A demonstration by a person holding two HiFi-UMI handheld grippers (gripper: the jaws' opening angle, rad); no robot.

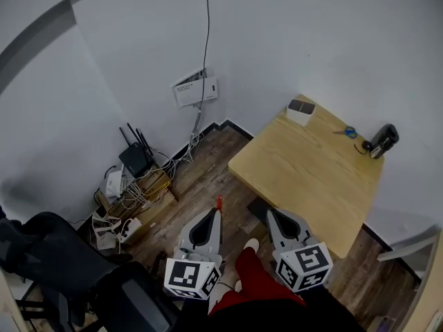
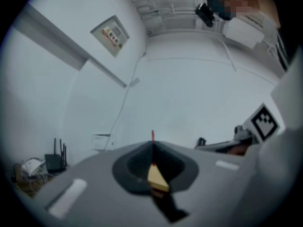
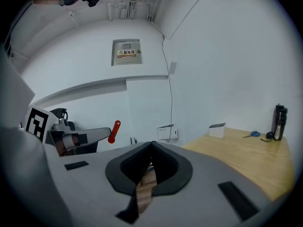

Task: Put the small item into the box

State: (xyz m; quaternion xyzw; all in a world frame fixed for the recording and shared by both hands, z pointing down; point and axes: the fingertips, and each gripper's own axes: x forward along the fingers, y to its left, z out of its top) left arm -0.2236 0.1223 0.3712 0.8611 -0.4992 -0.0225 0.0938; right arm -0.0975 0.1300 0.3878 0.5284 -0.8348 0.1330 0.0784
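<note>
Left tongs (image 1: 218,213) pinch a small red item (image 1: 219,203), and right tongs (image 1: 270,214) are pressed together empty, beside the desk (image 1: 304,171).

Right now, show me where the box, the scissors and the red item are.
box (image 1: 302,108): head view, on its dark top.
scissors (image 1: 349,132): head view, on the blue handles.
red item (image 1: 219,203): head view, on its exposed tip.
</note>
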